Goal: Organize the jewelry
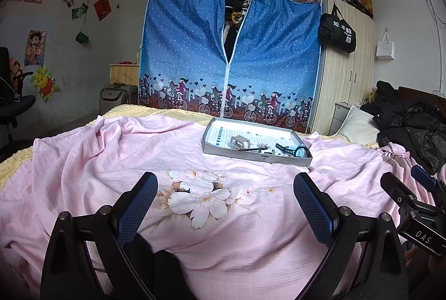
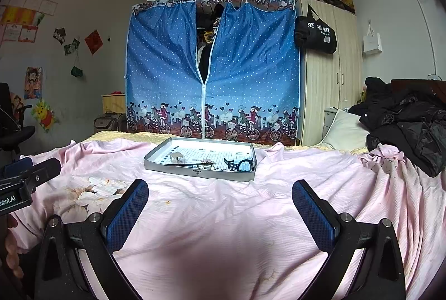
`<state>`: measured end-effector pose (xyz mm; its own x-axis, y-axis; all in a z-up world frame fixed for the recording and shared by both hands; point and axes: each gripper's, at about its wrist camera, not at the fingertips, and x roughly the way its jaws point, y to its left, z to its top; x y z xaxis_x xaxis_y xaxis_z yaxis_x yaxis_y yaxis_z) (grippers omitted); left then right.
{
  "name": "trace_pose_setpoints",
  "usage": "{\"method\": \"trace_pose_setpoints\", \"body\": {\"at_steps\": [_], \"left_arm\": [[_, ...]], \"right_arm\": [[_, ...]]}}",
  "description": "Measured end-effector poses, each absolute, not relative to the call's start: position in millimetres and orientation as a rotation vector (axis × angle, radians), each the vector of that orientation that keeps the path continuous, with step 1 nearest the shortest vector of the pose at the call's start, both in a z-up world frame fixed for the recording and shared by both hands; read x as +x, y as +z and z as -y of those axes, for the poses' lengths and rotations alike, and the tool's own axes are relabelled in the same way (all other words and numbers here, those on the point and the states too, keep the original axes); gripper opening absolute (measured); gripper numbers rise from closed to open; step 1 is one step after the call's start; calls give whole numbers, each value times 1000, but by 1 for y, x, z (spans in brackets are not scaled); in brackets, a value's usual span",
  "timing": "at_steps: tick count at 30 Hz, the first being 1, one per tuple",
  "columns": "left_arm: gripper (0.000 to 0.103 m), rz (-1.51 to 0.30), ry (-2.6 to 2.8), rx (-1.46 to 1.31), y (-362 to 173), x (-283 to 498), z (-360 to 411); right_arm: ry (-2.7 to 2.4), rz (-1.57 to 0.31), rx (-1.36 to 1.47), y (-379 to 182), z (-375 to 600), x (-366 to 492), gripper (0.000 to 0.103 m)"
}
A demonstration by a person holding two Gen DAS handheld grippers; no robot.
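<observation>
- A shallow grey tray (image 1: 257, 157) lies on a bed under a pink sheet (image 1: 111, 149), with a blue zip wardrobe (image 1: 195, 49) behind it.
- The jewelry sits loose along the tray's near edge: a small white box (image 1: 241, 143) at the left, a thin dark stick (image 1: 251, 150), a few tiny pieces too small to name, and a dark watch (image 1: 295, 150) at the right.
- The left tool (image 1: 225, 205) hangs low over the sheet, short of the tray, its two blue-padded fingers spread wide with nothing between them.
- The right tool (image 2: 220, 209) is likewise spread wide and empty, also short of the tray and facing it more squarely.
- Whether the pieces are already sorted or waiting to be sorted cannot be told; they lie bunched at the near rim, which fits either.
- Any pick here would need care: the pieces are small and close together, so close the fingers on one piece alone, coming from above so the rim is cleared. The soft bed may let the tray tilt if pressed.
- The left view shows the white box more plainly, the flower print (image 1: 200, 196) on the sheet, and the right tool's body at its right edge.
- The right view shows the tray's right side, the black coats (image 2: 404, 127) heaped on the bed, and the left tool's body at its left edge with part of a hand (image 2: 11, 252) below it.
</observation>
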<state>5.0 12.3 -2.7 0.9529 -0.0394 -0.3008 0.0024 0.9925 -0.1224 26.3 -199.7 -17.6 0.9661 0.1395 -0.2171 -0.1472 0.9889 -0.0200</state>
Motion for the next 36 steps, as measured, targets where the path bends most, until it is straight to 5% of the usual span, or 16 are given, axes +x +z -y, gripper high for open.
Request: {"method": "trace_pose_setpoints", "body": {"at_steps": [36], "left_arm": [[96, -323, -19, -121, -9, 6, -15]], "right_arm": [[156, -234, -44, -28, 196, 27, 103]]}}
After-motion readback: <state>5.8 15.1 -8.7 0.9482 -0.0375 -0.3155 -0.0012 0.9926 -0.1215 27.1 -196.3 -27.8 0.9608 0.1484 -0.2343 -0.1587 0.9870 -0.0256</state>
